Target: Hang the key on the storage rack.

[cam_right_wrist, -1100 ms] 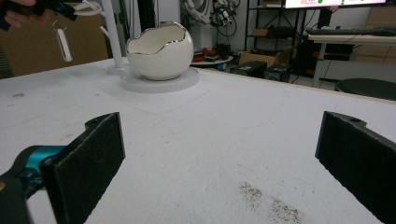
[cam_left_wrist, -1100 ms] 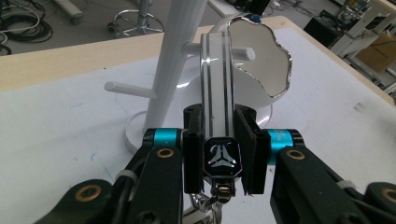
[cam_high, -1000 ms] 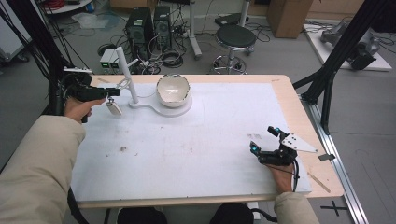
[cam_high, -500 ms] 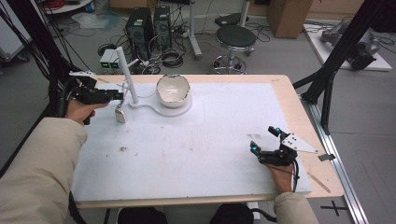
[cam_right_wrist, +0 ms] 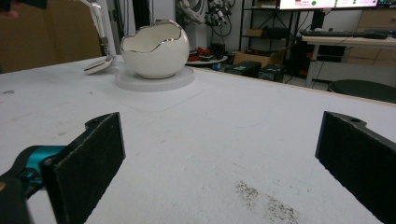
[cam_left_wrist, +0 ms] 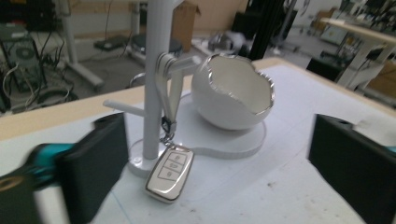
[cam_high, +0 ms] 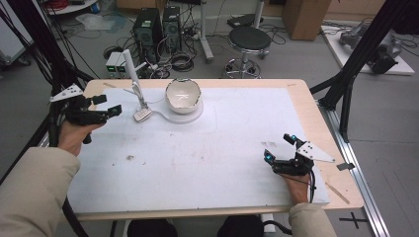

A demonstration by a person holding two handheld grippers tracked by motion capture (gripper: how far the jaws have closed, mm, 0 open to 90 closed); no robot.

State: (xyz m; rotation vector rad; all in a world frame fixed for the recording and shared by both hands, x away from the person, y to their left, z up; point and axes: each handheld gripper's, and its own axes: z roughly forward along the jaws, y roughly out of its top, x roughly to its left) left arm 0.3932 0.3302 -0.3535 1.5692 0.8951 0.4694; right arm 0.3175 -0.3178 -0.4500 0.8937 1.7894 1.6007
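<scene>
Left gripper point(cam_high: 112, 103): held at the far left edge of the table, jaws wide apart and empty — pointing toward the table's middle.
Left hand point(cam_high: 74, 136): wrapped around the gripper's handle from below; the cream sleeve point(cam_high: 29, 192) runs down to the lower left corner.
Right gripper point(cam_high: 277, 147): low over the near right part of the table, jaws spread wide, nothing between them.
Right hand point(cam_high: 298, 186): grips the handle from behind — wrist roughly straight, forearm coming in from the bottom edge.

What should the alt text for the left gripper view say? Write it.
A car key fob hangs by its strap from a white stand, its lower end resting on the table, beside an eggshell-shaped white bowl. The left gripper frames them, jaws open.
</scene>
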